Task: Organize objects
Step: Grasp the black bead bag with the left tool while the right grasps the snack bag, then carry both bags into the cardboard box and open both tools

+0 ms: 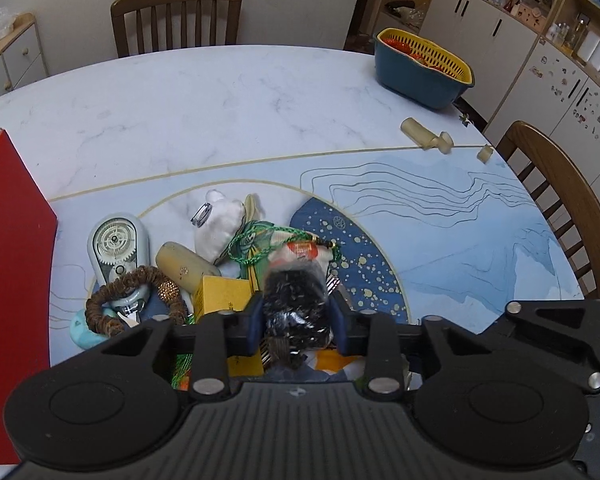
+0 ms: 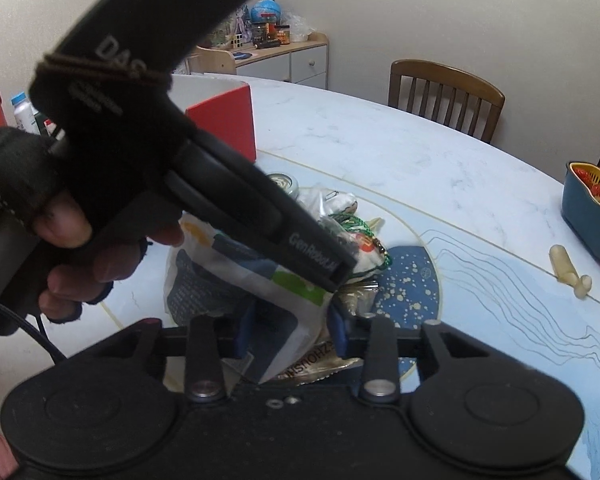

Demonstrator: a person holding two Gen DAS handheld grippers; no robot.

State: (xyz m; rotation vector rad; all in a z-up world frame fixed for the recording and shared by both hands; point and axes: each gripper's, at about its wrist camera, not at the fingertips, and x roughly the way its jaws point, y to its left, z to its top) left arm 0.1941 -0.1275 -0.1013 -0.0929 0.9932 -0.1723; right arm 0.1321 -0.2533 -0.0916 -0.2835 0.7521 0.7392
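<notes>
Clutter pile [image 1: 204, 264] sits at the near edge of the table [image 1: 220, 112], left wrist view: one tape dispenser [image 1: 114, 246], one white plush [image 1: 218, 222], one brown bead bracelet [image 1: 136, 300], one yellow card [image 1: 224, 294], green cord [image 1: 252, 244], one dark packet [image 1: 294, 312]. Left gripper [image 1: 296, 320] is clamped on the dark packet, both blue pads against it. One red box [image 1: 12, 260] at the left edge. One blue-and-yellow basket [image 1: 424, 68] at the far right edge, three cream pieces [image 1: 428, 136] near it. Far half of the table is open. Two chairs.

Right wrist view: right gripper [image 2: 286, 330] is clenched on one white printed bag [image 2: 240, 280] at the near edge, pads touching its sides. Left gripper's body crosses over the pile, held by a gloved hand [image 2: 60, 232]. Basket and cream pieces at the right edge, red box at far left; open surface between.
</notes>
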